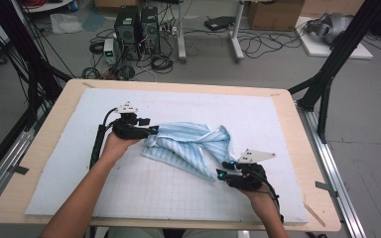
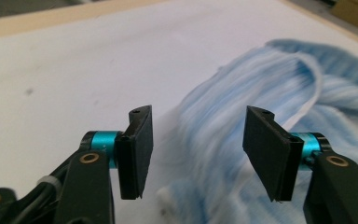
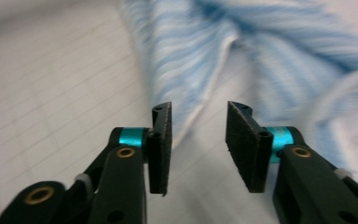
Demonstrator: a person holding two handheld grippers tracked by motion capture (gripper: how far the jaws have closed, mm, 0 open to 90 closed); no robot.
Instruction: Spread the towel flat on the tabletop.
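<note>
A light blue and white striped cloth (image 1: 188,144) lies crumpled in the middle of the white mat (image 1: 144,198). My left gripper (image 1: 154,130) is at the cloth's left end, jaws open. In the left gripper view the cloth (image 2: 270,84) lies under and beyond the left gripper (image 2: 198,149), and neither pad presses on it. My right gripper (image 1: 221,171) sits at the cloth's near right corner, also open. The right gripper view shows the cloth's (image 3: 191,46) white-edged fold running just ahead of the right gripper (image 3: 198,144), with nothing pinched between its pads.
The mat covers most of a wooden table (image 1: 44,163). Black frame posts (image 1: 327,74) stand at the table's far corners. On the floor beyond are computer towers (image 1: 136,27), cables and cardboard boxes (image 1: 275,15).
</note>
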